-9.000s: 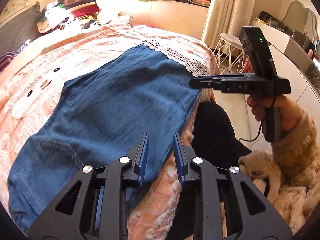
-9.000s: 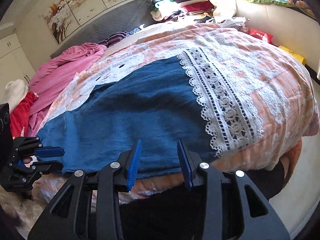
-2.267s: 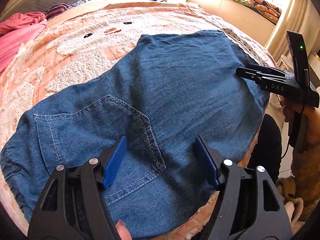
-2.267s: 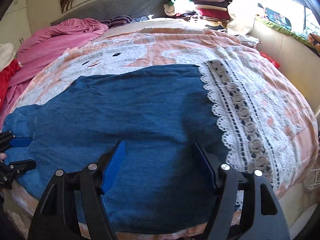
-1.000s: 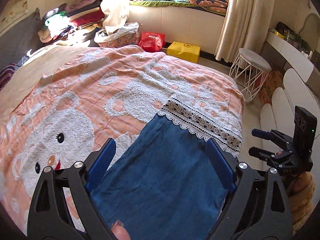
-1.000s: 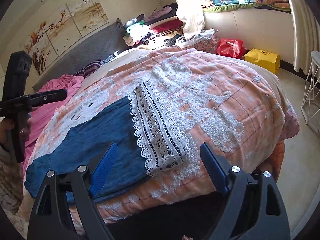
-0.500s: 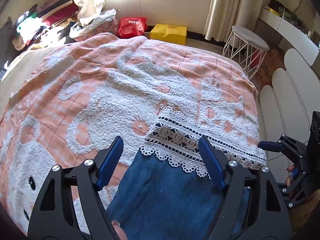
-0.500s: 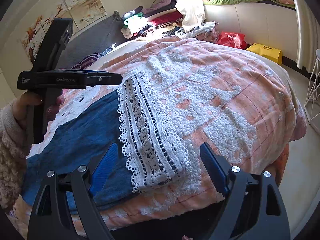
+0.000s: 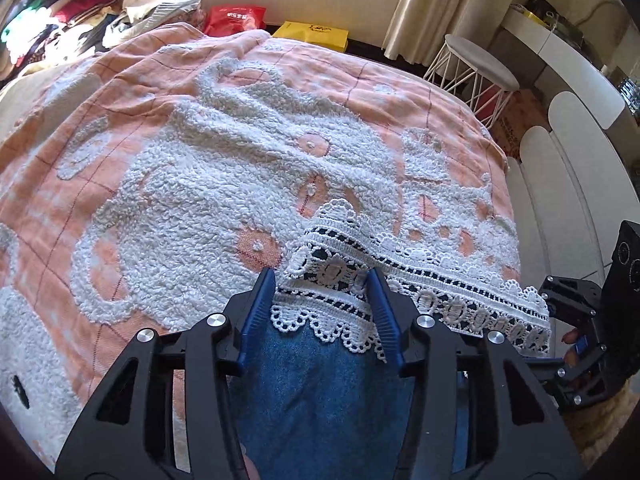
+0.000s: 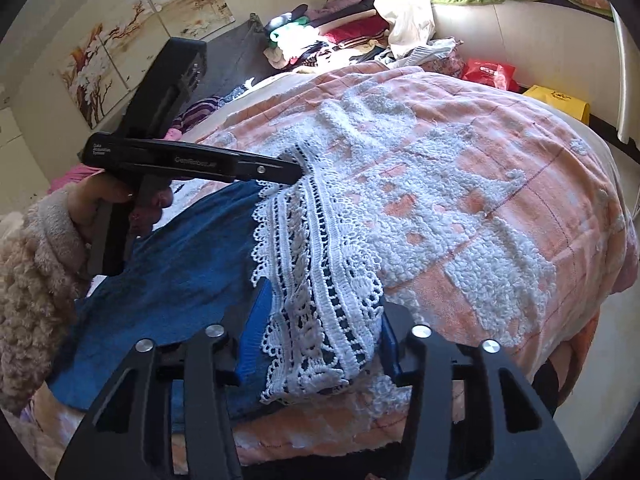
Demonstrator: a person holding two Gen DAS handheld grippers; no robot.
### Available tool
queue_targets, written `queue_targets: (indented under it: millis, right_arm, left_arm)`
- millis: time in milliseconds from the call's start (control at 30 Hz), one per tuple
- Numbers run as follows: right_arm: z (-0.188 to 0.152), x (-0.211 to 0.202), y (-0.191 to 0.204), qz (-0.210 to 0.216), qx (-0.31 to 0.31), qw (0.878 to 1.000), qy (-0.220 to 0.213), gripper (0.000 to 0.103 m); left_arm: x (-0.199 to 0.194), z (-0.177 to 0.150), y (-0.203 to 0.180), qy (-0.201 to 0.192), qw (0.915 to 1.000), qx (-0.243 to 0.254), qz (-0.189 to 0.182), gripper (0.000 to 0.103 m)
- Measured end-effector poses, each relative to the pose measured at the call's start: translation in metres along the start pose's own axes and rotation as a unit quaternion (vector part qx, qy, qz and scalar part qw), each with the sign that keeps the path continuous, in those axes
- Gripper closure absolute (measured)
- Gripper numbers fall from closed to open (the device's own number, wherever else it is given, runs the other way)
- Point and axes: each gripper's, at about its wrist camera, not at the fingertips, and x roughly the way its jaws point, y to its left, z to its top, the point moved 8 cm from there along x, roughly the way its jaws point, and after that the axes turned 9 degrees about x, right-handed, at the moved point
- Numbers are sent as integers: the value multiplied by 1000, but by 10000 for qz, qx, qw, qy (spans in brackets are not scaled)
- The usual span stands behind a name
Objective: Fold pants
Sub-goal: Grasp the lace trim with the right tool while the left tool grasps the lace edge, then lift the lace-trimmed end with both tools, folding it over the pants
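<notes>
Blue denim pants [image 9: 320,392] with a white lace hem [image 9: 400,276] lie on a pink and white bedspread [image 9: 200,152]. My left gripper [image 9: 322,298] straddles the far corner of the lace hem, its jaws partly closed around the bunched lace with a gap still showing. My right gripper [image 10: 322,328] straddles the near end of the lace hem [image 10: 320,280] at the bed's edge, jaws likewise around the lace. The denim [image 10: 172,272] spreads to the left. The left gripper also shows in the right wrist view [image 10: 296,170], its tip at the hem's far corner.
A white wire stool [image 9: 480,68] and curtains [image 9: 440,4] stand beyond the bed's foot. A red bag [image 9: 236,18], a yellow box [image 9: 316,34] and piled clothes [image 9: 80,20] lie along the window wall. White padded furniture [image 9: 568,168] runs on the right.
Both grippers have moved from the waist area to the lace hem end of the pants. Over the last half second both have lowered onto the hem and their jaws have narrowed around the lace.
</notes>
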Motion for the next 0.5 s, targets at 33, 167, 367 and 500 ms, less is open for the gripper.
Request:
queue_targets:
  millis: [33, 167, 367, 500]
  right_arm:
    - [0, -2, 1, 115, 49, 9999, -25, 62]
    - [-3, 3, -5, -175, -11, 9998, 21, 60]
    - [-2, 6, 3, -20, -126, 9999, 71, 75]
    - [1, -4, 12, 127, -137, 9998, -45, 78]
  left_arm:
    - [1, 0, -1, 1, 10000, 53, 4, 60]
    - [5, -2, 1, 5, 10000, 9, -81, 60]
    - [4, -2, -4, 163, 9998, 55, 67, 76]
    - [-4, 0, -7, 117, 9998, 75, 169, 87]
